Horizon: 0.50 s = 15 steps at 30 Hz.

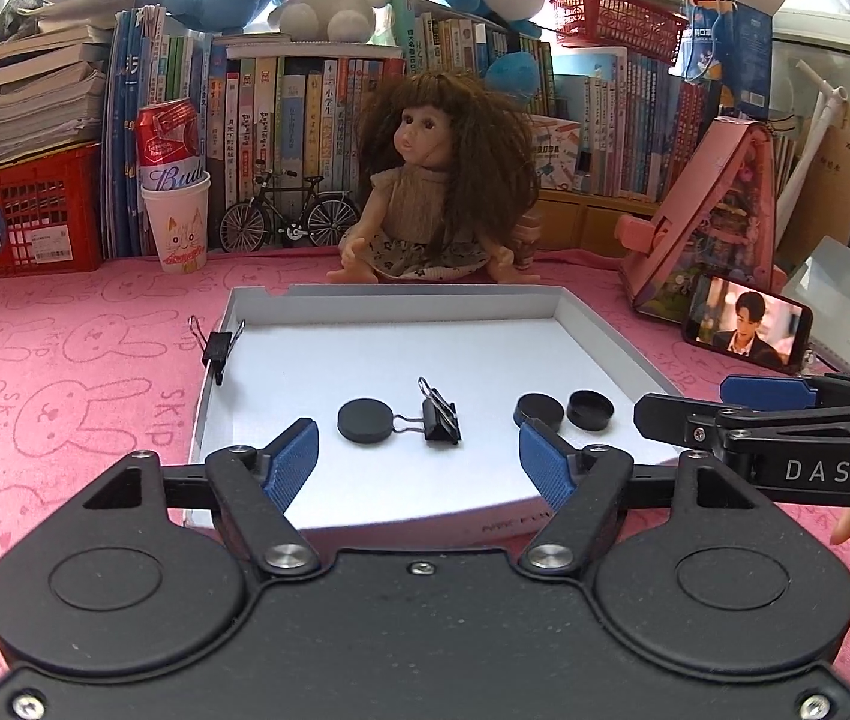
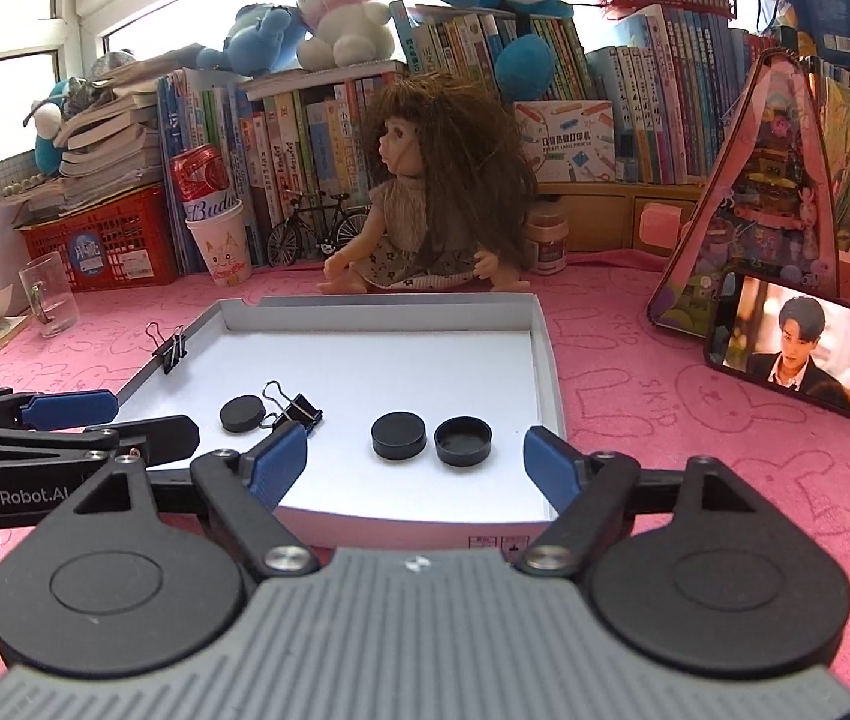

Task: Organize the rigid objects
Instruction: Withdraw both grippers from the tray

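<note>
On the left wall of the white tray, one binder clip is gripping the edge. Inside are lying a black disc, touching a second clip, then two black caps. Left tool and right tool are both hovering spread, holding nothing.

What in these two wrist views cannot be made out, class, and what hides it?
- Left wrist view: the white tray's near wall, behind the left gripper.
- Right wrist view: the binder clip inside the tray, partly behind a blue finger pad.
- Both views: print on the tray's front, too small.
</note>
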Available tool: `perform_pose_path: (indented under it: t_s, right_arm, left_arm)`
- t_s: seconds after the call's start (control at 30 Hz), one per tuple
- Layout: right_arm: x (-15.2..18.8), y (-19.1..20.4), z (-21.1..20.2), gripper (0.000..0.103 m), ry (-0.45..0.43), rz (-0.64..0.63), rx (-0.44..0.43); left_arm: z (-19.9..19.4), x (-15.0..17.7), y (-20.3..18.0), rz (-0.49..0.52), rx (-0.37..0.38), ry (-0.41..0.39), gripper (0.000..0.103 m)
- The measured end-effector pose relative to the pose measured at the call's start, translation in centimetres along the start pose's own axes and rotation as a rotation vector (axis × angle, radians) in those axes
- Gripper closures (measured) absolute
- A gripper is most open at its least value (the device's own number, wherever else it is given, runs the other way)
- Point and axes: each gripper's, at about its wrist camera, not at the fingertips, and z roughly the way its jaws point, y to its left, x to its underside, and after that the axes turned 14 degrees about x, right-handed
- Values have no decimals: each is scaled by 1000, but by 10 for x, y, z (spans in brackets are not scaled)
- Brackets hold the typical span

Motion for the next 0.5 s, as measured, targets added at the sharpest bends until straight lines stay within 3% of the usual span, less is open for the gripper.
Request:
perform_pose_path:
  t_s: [0.5]
  right_arm:
    - [31,-3,-33,9,-61,-7,41]
  left_arm:
    - [-39,35,-9,-3,3,-4,29]
